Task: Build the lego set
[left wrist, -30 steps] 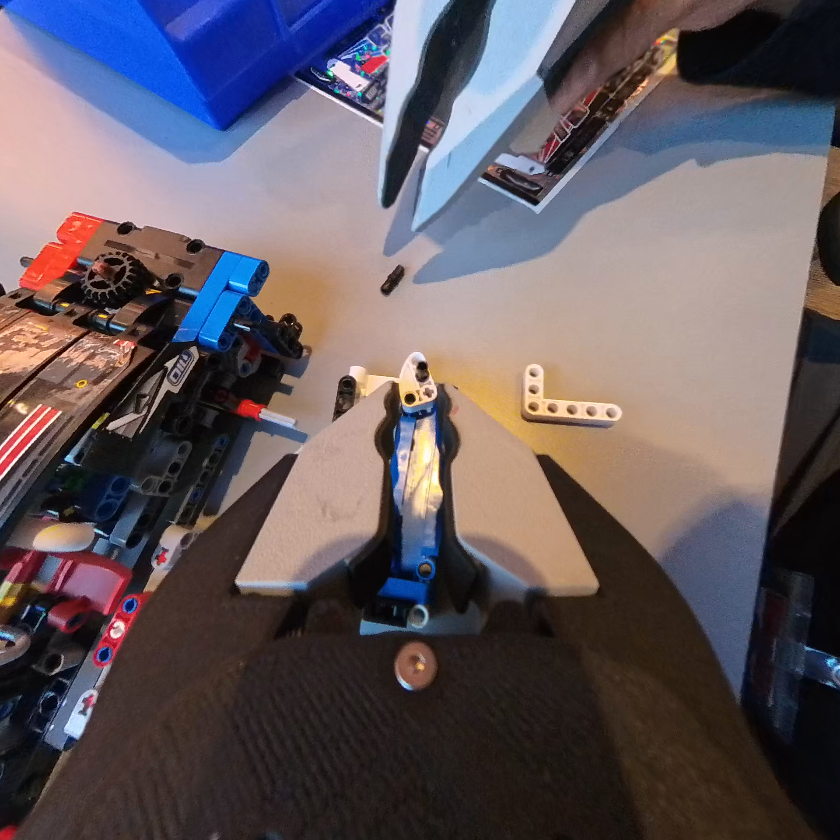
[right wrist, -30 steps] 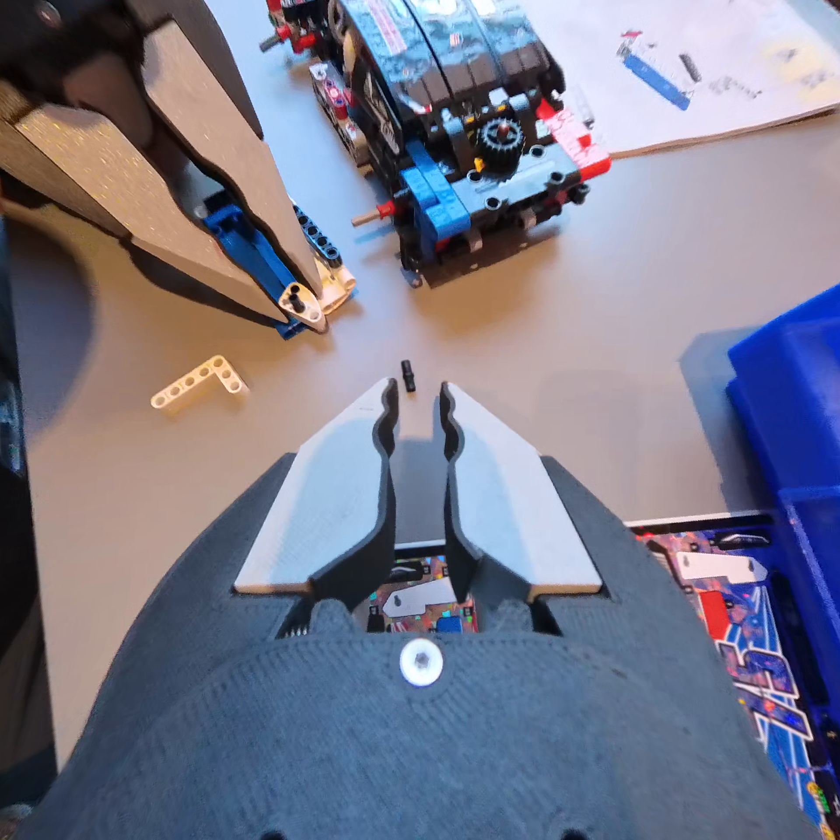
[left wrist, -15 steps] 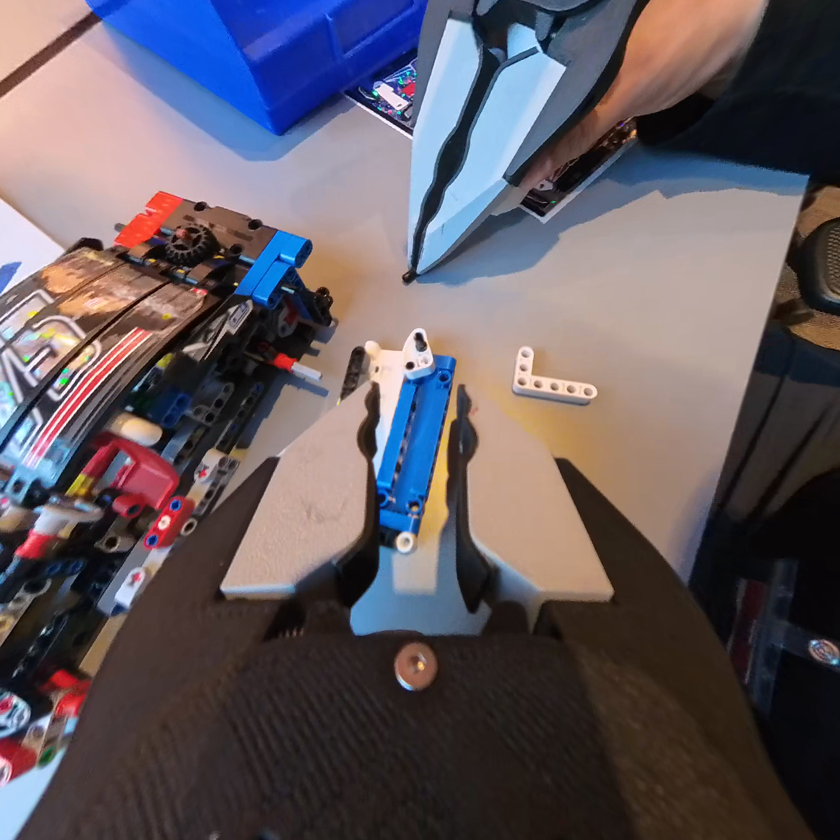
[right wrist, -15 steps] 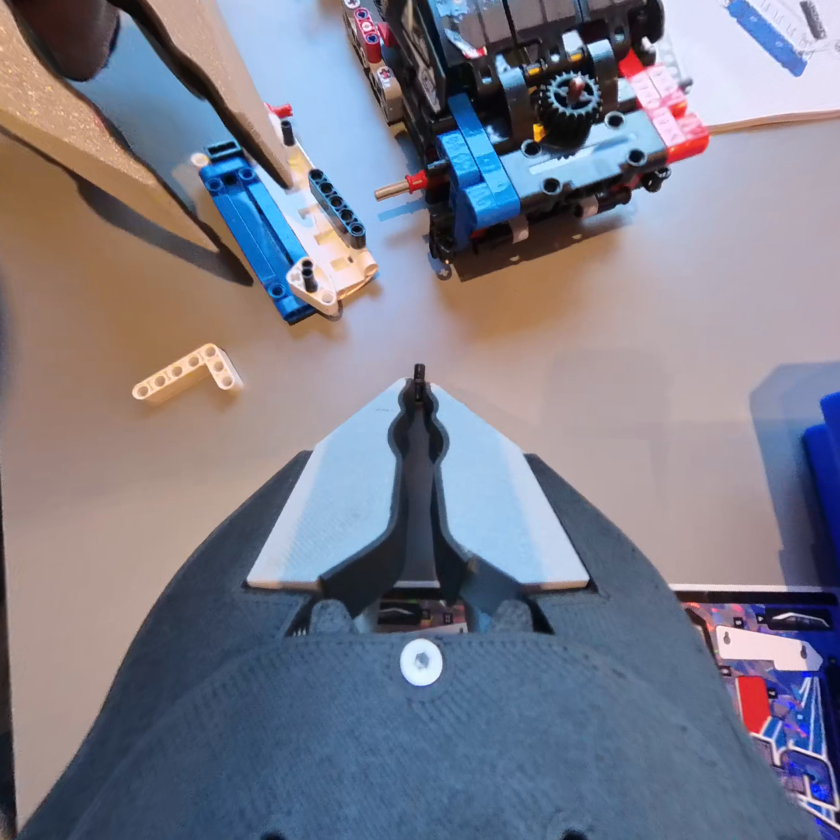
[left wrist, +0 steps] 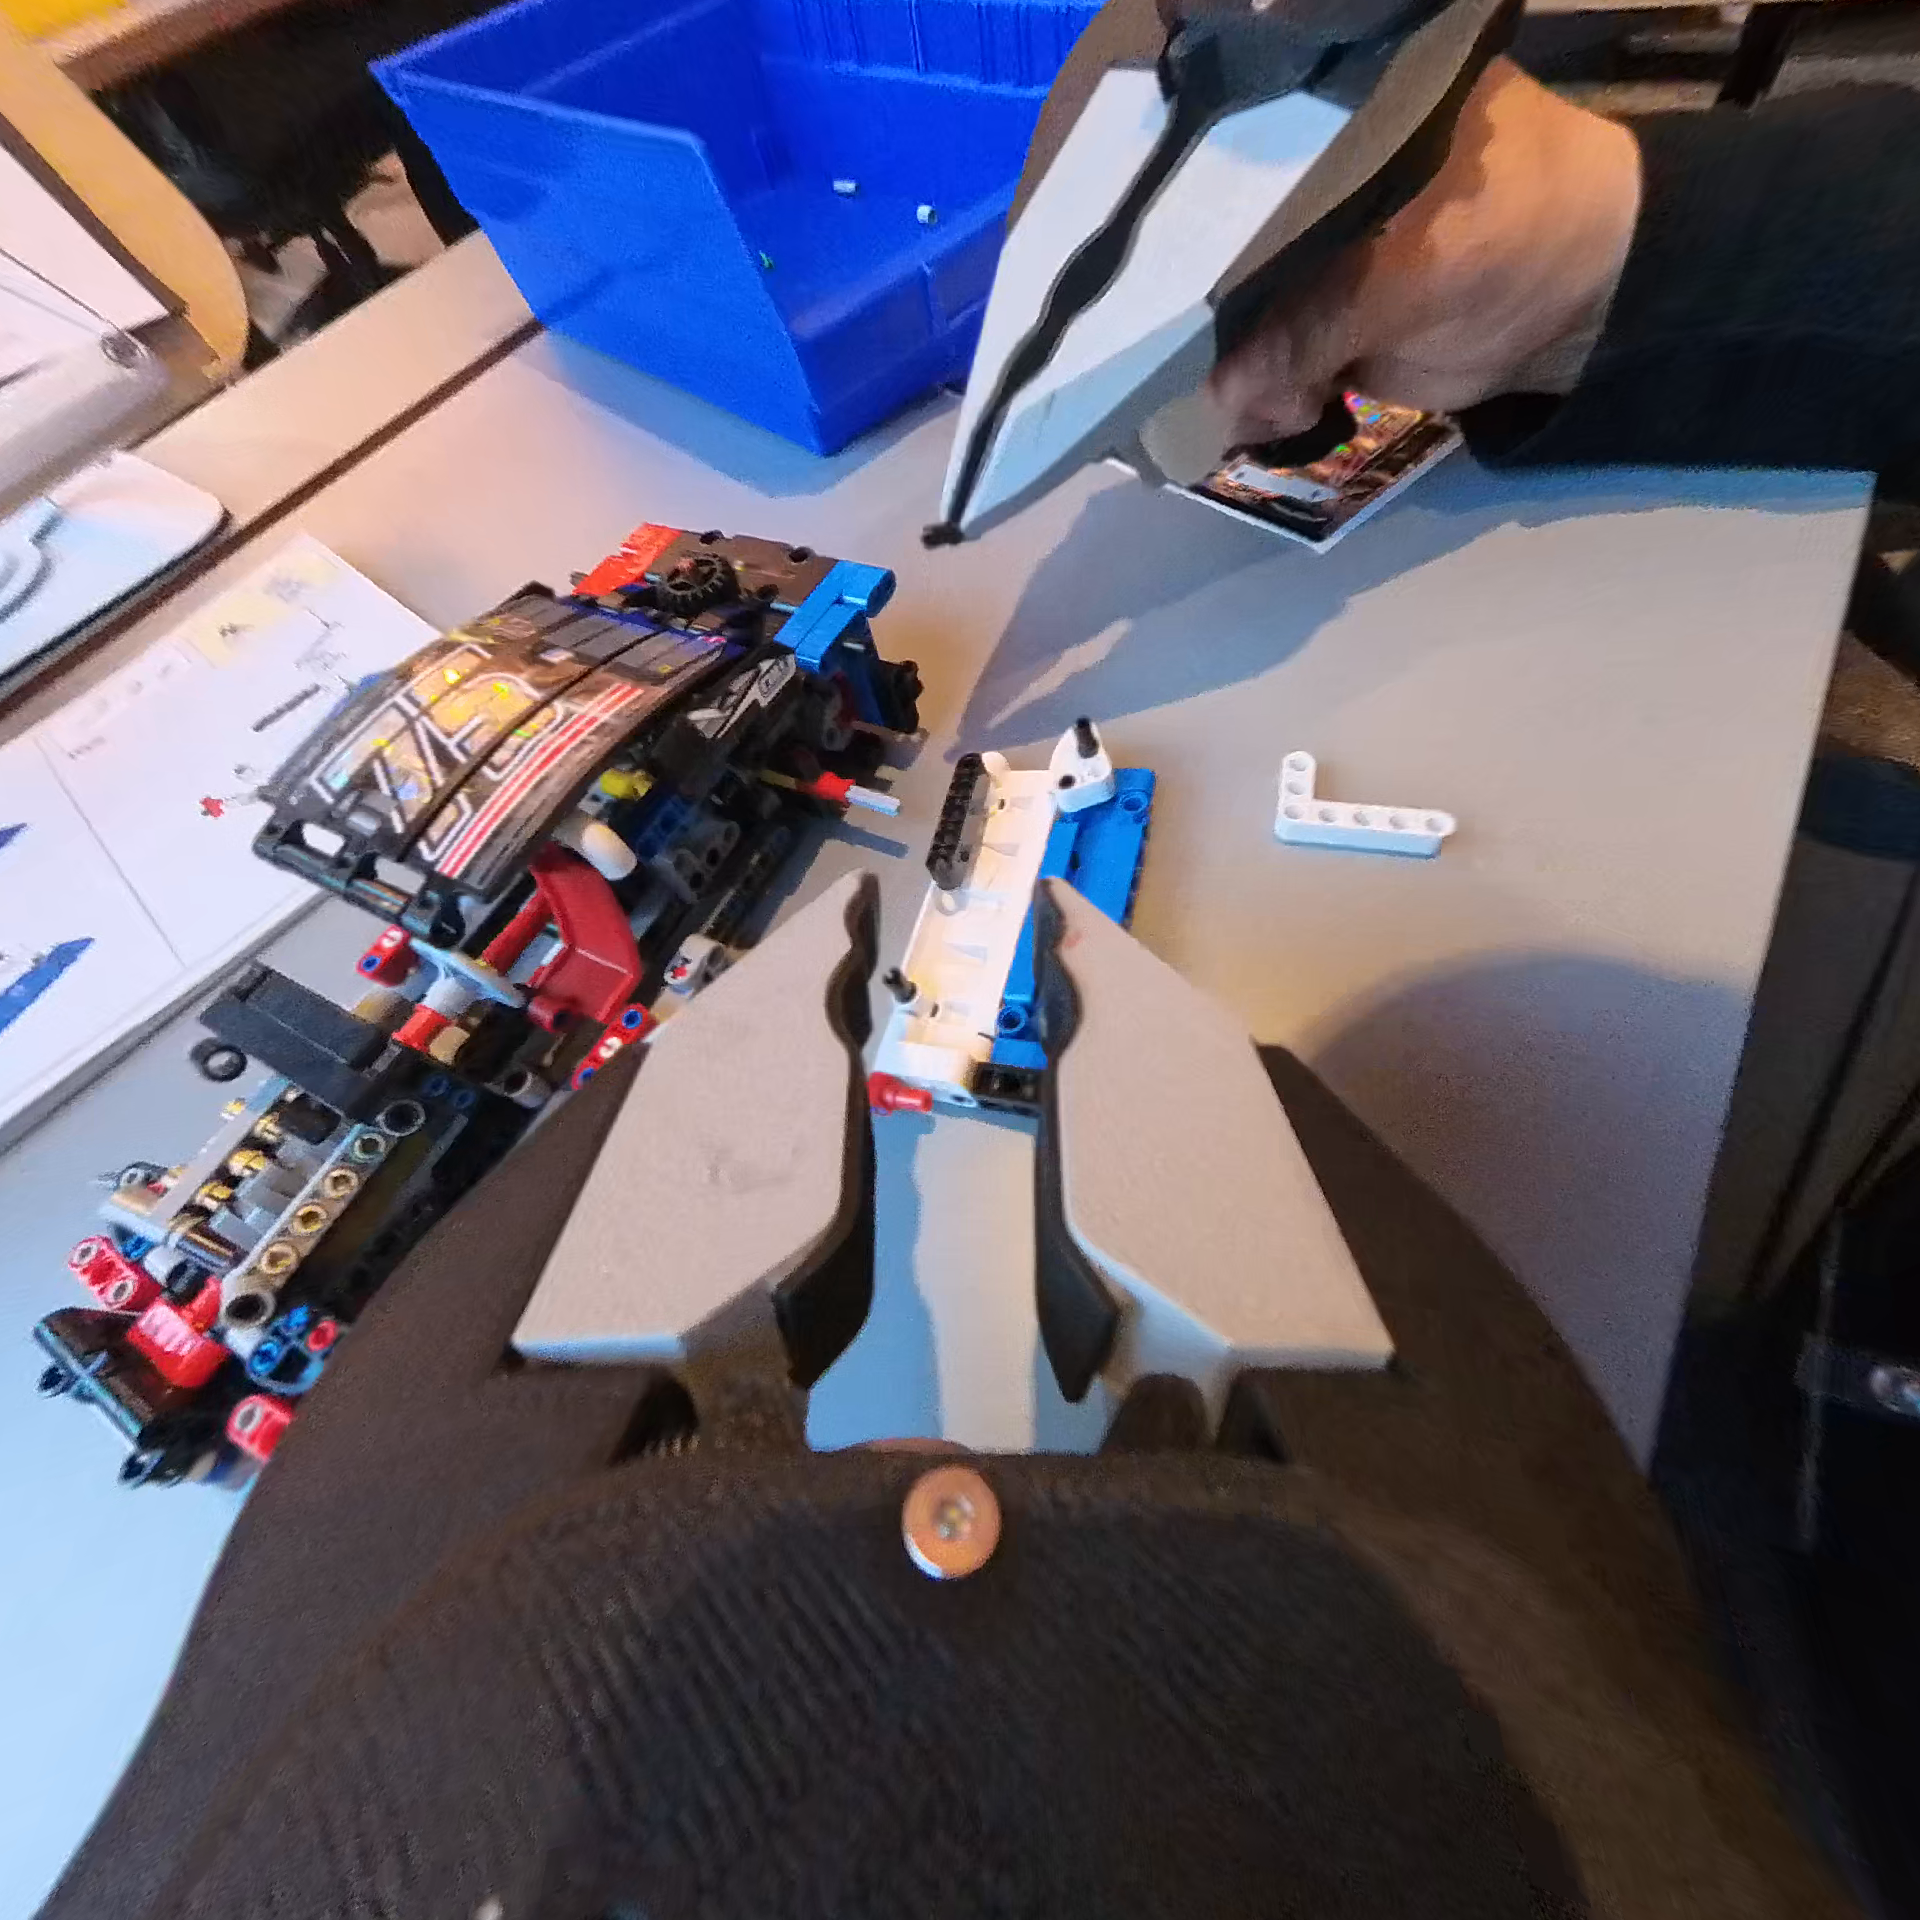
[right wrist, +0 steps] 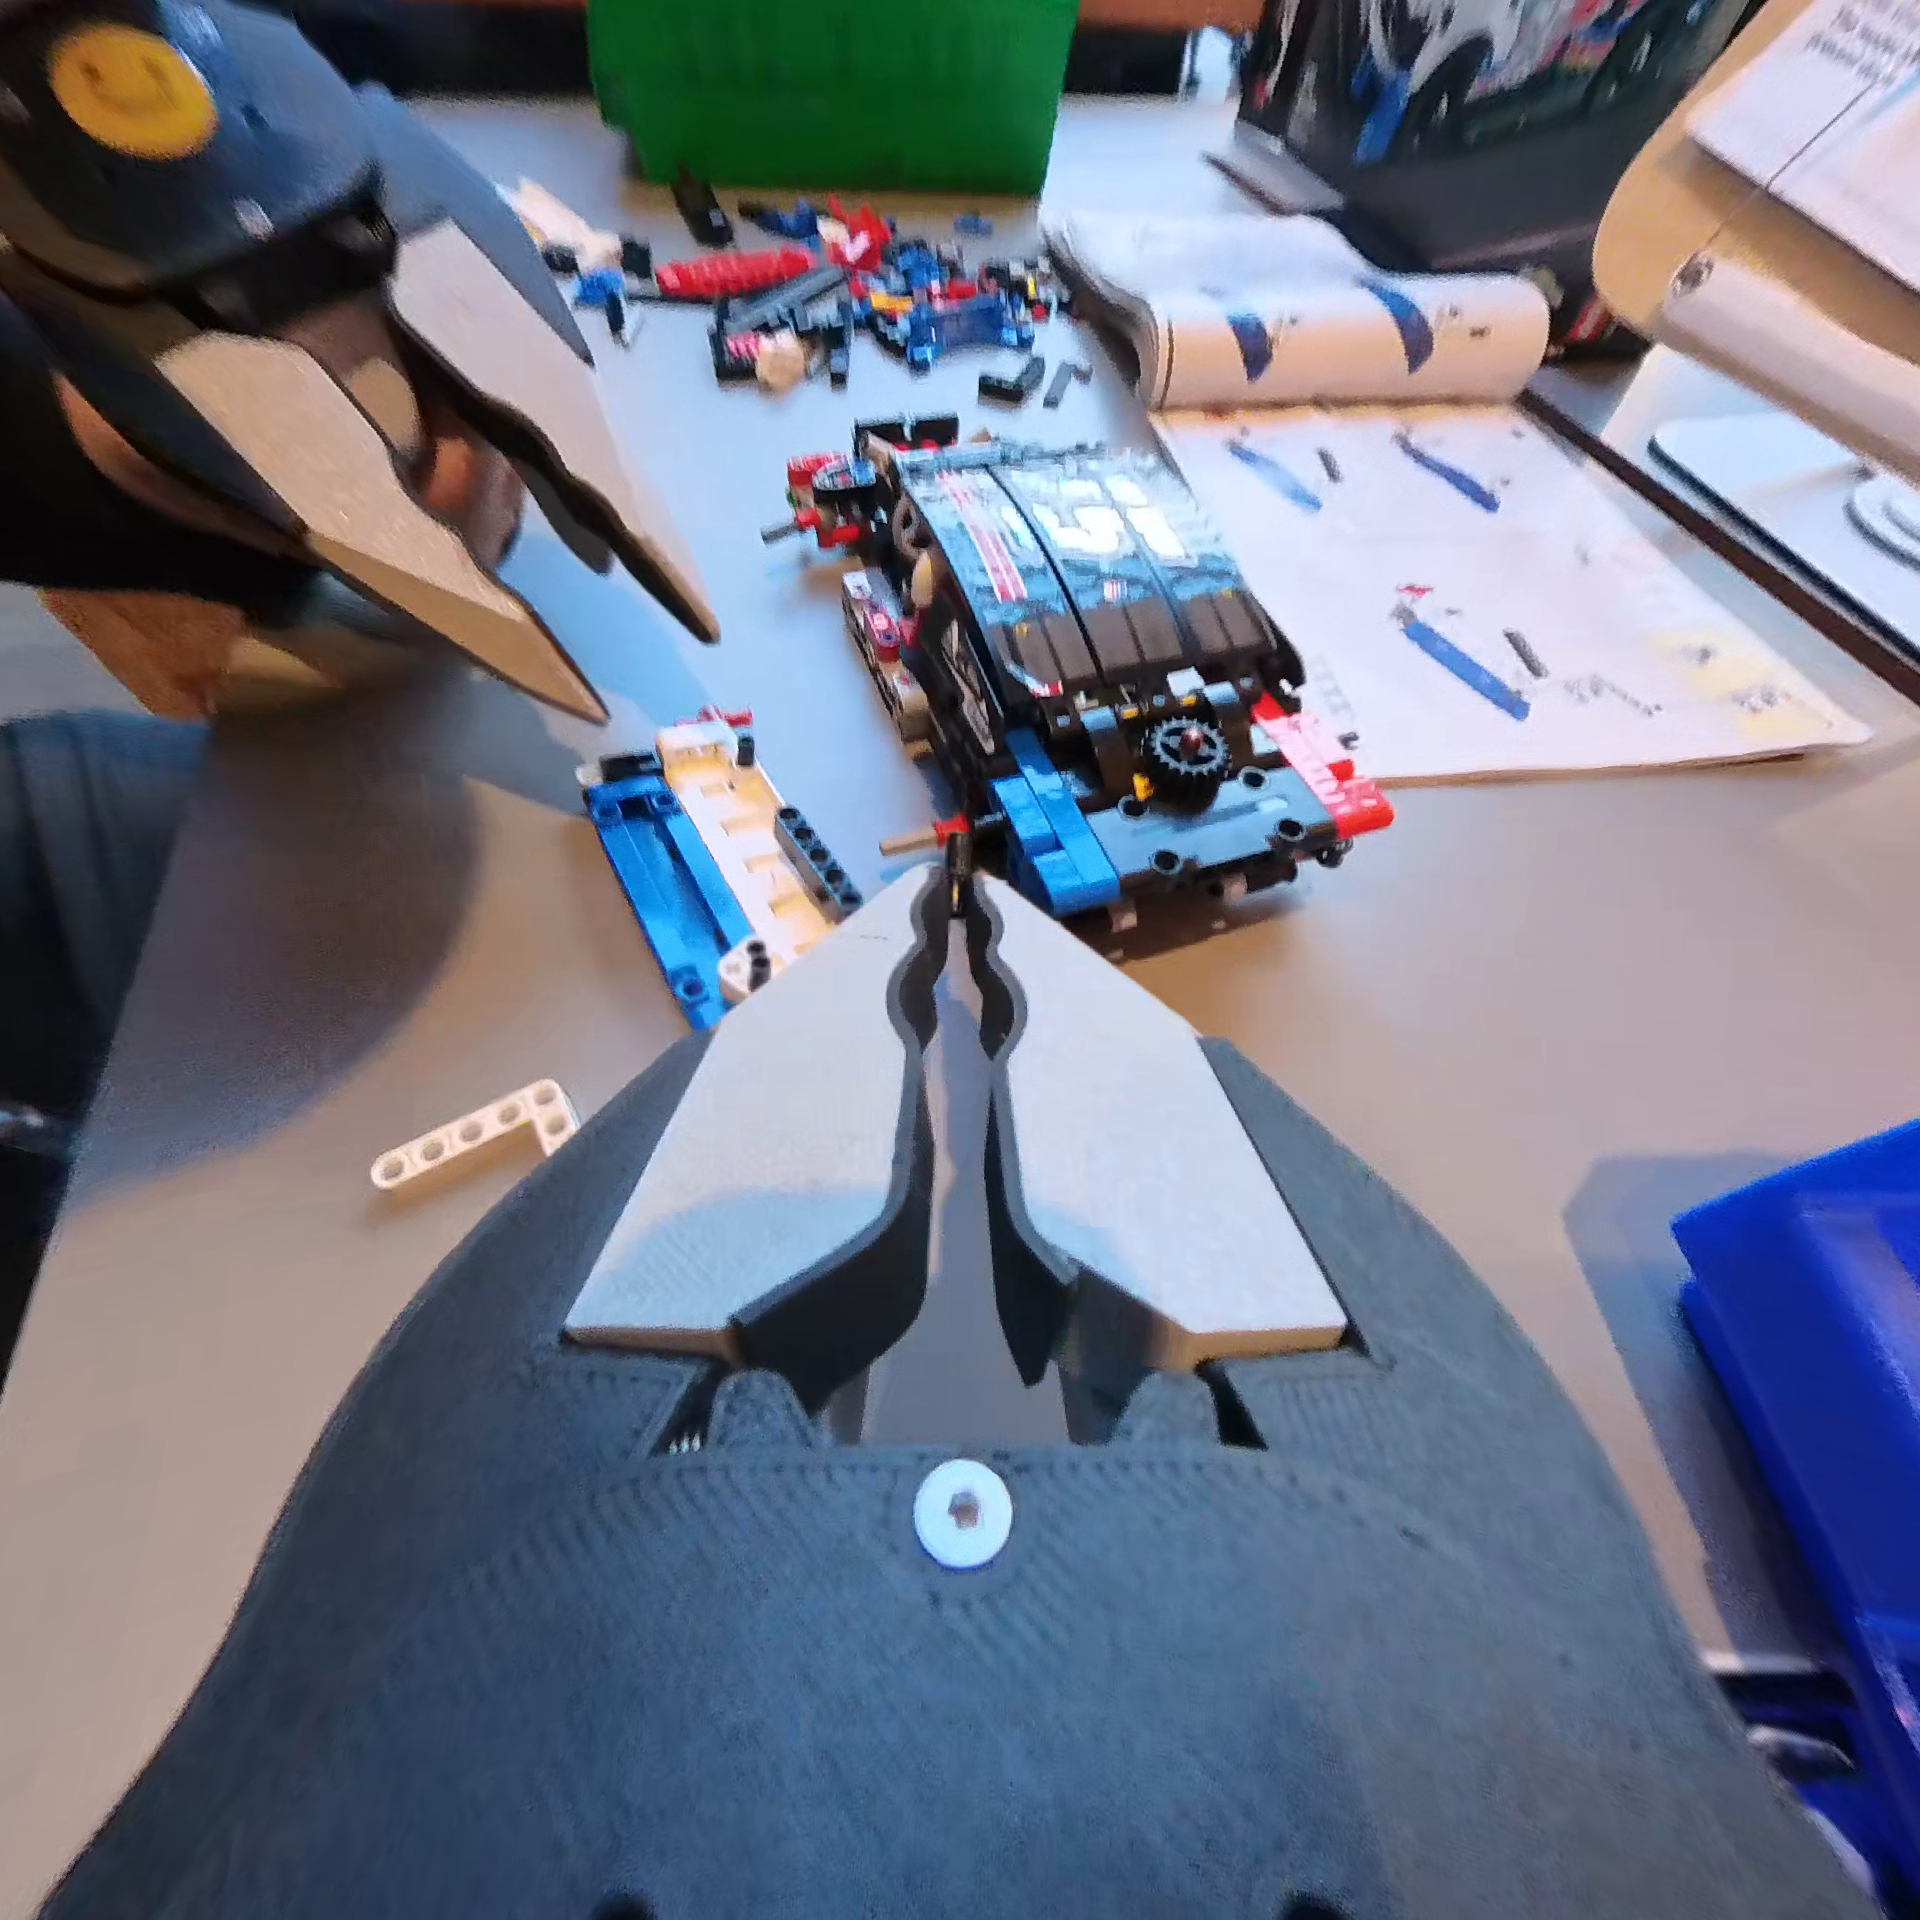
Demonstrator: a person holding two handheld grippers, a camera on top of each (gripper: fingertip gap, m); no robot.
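A blue and white sub-assembly [left wrist: 1023,883] [right wrist: 717,862] lies flat on the grey table beside the part-built car [left wrist: 540,810] [right wrist: 1101,707]. My left gripper [left wrist: 951,894] is open and raised just above the sub-assembly, holding nothing. My right gripper [right wrist: 954,888] is shut on a small black pin [right wrist: 956,857] and holds it above the table, in front of the car's blue rear corner. The pin also shows at that gripper's tip in the left wrist view [left wrist: 940,535]. A white L-shaped beam [left wrist: 1351,816] [right wrist: 478,1132] lies loose on the table.
A blue bin [left wrist: 748,218] [right wrist: 1818,1382] stands beyond the car. An open instruction booklet [right wrist: 1475,592] lies beside the car. Several loose parts [right wrist: 831,291] sit before a green bin [right wrist: 831,94]. A sticker sheet [left wrist: 1330,478] lies under the right hand. Left tips to right tips: about 10 cm.
My left gripper opened, let the blue and white sub-assembly down on the table and pulled back upward. My right gripper closed on the black pin and lifted it off the table.
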